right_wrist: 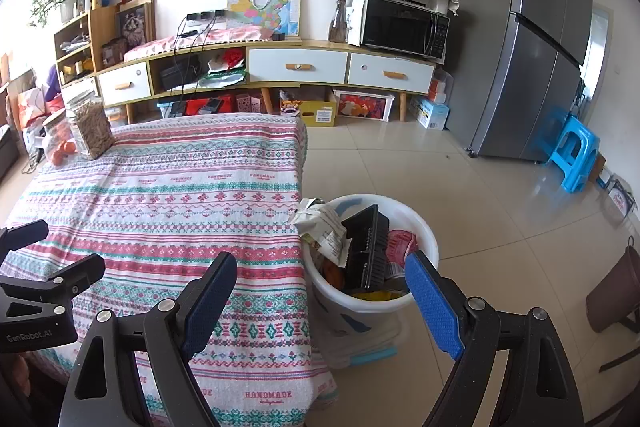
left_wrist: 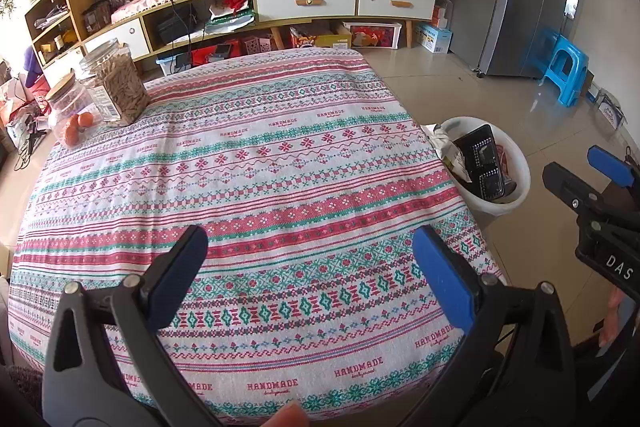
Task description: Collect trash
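Observation:
A white bin (right_wrist: 427, 239) stands on the floor at the table's right edge, holding a black plastic tray (right_wrist: 366, 247), crumpled paper packaging (right_wrist: 324, 227) and other wrappers. The same bin (left_wrist: 520, 163) shows in the left wrist view with the black tray (left_wrist: 482, 159) inside. My right gripper (right_wrist: 320, 271) hangs open above the table corner and the bin, nothing between its fingers. My left gripper (left_wrist: 308, 251) is open over the patterned tablecloth (left_wrist: 260, 167), empty. The right gripper (left_wrist: 588, 175) also shows at the left wrist view's right edge.
Two glass jars (left_wrist: 116, 83) and oranges (left_wrist: 78, 125) sit at the table's far left corner. A low cabinet (right_wrist: 296, 67) with a microwave (right_wrist: 404, 27) lines the wall, a grey fridge (right_wrist: 532, 47) and blue stool (right_wrist: 572, 155) stand right. A brown bin (right_wrist: 616, 295) sits right.

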Motion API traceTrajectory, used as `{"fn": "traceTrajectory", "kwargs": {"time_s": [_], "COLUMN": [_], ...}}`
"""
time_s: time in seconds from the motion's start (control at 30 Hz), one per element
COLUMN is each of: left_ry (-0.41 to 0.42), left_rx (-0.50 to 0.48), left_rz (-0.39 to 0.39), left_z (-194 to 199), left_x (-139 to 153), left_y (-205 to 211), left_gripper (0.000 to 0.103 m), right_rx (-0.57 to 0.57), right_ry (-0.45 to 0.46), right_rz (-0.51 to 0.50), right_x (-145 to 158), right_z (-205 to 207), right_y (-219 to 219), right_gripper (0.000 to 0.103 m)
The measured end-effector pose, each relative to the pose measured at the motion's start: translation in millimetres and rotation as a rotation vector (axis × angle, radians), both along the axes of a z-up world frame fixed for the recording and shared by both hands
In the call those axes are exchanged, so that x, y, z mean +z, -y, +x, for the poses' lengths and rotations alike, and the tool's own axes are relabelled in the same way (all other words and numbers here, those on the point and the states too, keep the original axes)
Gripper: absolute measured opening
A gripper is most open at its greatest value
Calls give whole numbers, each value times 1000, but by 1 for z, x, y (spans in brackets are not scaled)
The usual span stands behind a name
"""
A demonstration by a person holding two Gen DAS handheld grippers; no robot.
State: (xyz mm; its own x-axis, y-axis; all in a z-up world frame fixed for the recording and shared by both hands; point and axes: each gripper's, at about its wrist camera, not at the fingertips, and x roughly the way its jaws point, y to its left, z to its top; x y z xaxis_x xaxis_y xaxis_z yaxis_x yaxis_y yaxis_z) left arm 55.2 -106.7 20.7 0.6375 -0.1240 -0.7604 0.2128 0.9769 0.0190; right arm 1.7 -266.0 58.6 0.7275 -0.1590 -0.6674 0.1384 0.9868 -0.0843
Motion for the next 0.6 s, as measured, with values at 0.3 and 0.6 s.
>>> {"fn": "traceTrajectory", "kwargs": {"time_s": [0.3, 0.6], "left_ry": [1, -13], "left_rx": [3, -6], "left_rz": [-3, -11], "left_z": [1, 1], "left_x": [1, 1], "left_y": [-1, -1], "left_gripper": [102, 102], "right_rx": [2, 13], "right_ry": [0, 11], "right_rz": [-5, -8], "right_x": [-1, -1], "right_z": [0, -3], "right_y": [-1, 1], "right_gripper": [88, 88]}}
